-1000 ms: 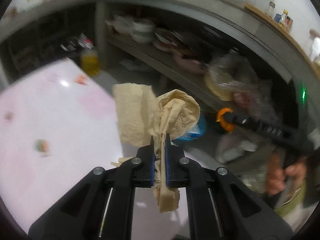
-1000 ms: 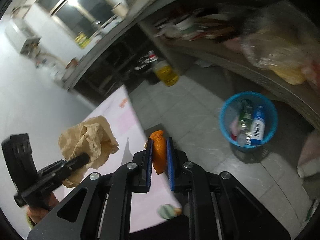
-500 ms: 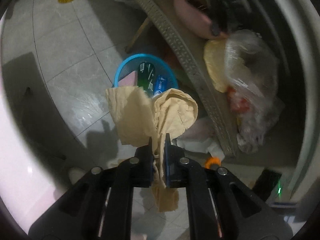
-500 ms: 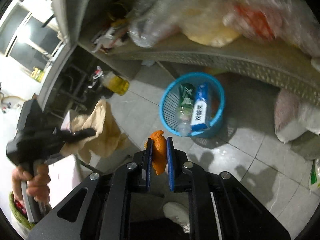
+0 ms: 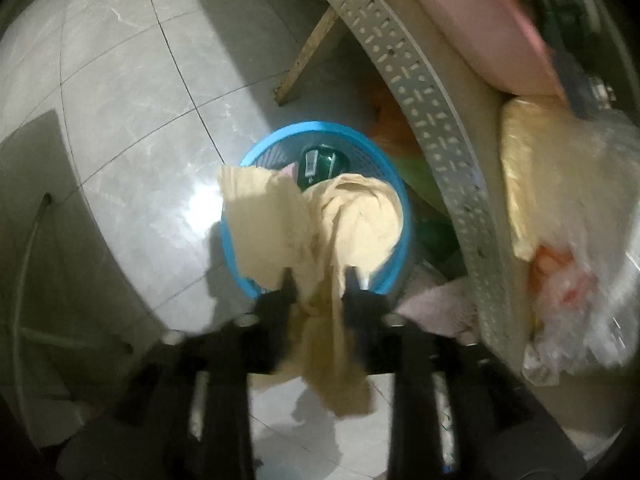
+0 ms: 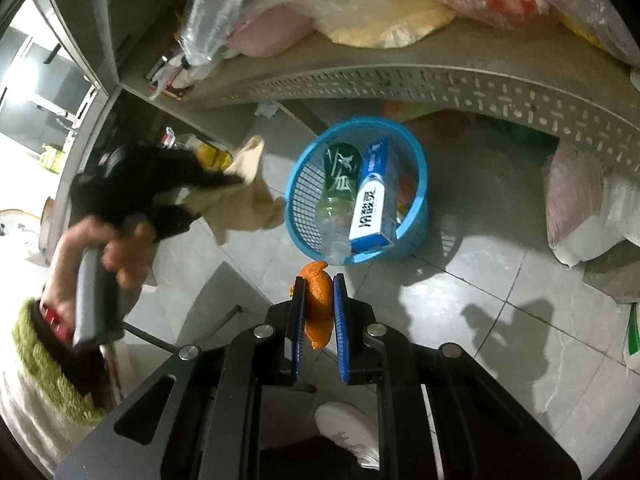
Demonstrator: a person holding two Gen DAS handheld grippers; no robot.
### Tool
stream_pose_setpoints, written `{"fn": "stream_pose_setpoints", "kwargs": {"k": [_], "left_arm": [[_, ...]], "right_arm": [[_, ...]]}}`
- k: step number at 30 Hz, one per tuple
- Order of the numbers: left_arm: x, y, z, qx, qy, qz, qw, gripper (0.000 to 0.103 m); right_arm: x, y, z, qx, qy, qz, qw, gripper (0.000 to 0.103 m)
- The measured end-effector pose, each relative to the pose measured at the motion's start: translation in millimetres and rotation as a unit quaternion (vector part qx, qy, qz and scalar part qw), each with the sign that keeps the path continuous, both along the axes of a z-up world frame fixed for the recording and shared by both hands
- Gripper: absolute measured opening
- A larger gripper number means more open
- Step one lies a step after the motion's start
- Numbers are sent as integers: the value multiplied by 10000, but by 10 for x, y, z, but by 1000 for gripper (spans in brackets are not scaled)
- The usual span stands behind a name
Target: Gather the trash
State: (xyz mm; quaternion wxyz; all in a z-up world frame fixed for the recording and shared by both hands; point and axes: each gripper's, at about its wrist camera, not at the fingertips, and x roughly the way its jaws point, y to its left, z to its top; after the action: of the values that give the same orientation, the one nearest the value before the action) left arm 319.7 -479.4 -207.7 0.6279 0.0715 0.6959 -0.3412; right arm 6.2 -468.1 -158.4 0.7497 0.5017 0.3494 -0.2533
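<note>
Left gripper [image 5: 318, 282]: jaws opening, the crumpled tan paper [image 5: 316, 224] hanging loose between them, pads no longer pressing that I could see, though the frame was blurred. The paper hung over the near rim of the blue basket [image 5: 405, 216], part of it spilling back past the fingers toward the floor side. Right gripper [image 6: 319, 292]: jaws close together, clamped on a piece of orange peel [image 6: 318, 300], held above the floor tiles just short of the basket and not yet over it. Judgement on the step: the release looked a shade early, since a trailing flap of the paper sat outside the rim; carrying the gripper further over the middle of the basket as the jaws part would likely keep the sheet from draping down the wall or sliding to the floor. The peel would want the same treatment, brought squarely over the opening before letting go. Basket, from the right wrist view: openwork plastic, standing on the tiles under the edge of a perforated metal shelf [image 6: 400, 80]; inside, a green-labelled plastic bottle [image 6: 338, 184] lying slantwise and a blue-and-white carton [image 6: 370, 204] leaning beside it, touching. On the shelf above, clear plastic bags [image 6: 360, 4] with yellow and reddish contents I could not identify.
</note>
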Motion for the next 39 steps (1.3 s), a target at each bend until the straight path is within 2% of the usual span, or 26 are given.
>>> {"fn": "stream_pose_setpoints", "kwargs": {"k": [1,2,6,10,14,18,22,26,27,28,29,30,31,34,39], "left_arm": [[28,-48,-55,55,-74,58,9999,45],[33,-79,-97,65,-103,88,9999,47],[34,-121,-140,139,-153,24,9998,48],[30,-85,-17,-96,-112,-24,9999,48],[-1,87,336,-462,-63,-134,9988,48],[-16,408,842,-834,-368,-357,9952,48],[-58,1076,1508,-1141,-1023,-421,9873,52],[-186,1831,2004,-1223,-1727,-460,9763,62],[-264,2080,2131,-1246,-1977,-480,9711,65],[-302,2227,2191,-1240,-2133,-481,9679,68],[-362,2417,2268,-1229,-2330,-471,9635,68],[-420,2599,2325,-1216,-2499,-427,9597,70],[-491,2820,2387,-1219,-2649,-340,9559,73],[-640,3361,2474,-1290,-2776,-12,9520,76],[-908,3877,2461,-1320,-2884,348,9477,80]], "right_arm": [[5,3,-26,3,37,5,10000,14],[9,7,-53,12,69,9,10000,14],[5,21,-122,29,144,24,9999,14],[34,32,-138,23,144,23,9999,14],[157,29,-45,-66,-2,161,9998,14],[584,-29,77,-282,-245,530,9979,14],[1166,-132,81,-452,-350,869,9946,14],[1730,-304,-71,-654,-175,969,9930,18],[1851,-350,-140,-672,-61,1005,9926,25],[2000,-414,-265,-639,115,1054,9923,38],[2076,-460,-364,-596,285,1068,9921,43],[2130,-497,-453,-596,524,1038,9914,44],[2142,-524,-531,-630,771,944,9905,44],[1988,-453,-503,-711,764,867,9907,44],[1605,-95,-131,-1297,724,1064,9832,44]]}}
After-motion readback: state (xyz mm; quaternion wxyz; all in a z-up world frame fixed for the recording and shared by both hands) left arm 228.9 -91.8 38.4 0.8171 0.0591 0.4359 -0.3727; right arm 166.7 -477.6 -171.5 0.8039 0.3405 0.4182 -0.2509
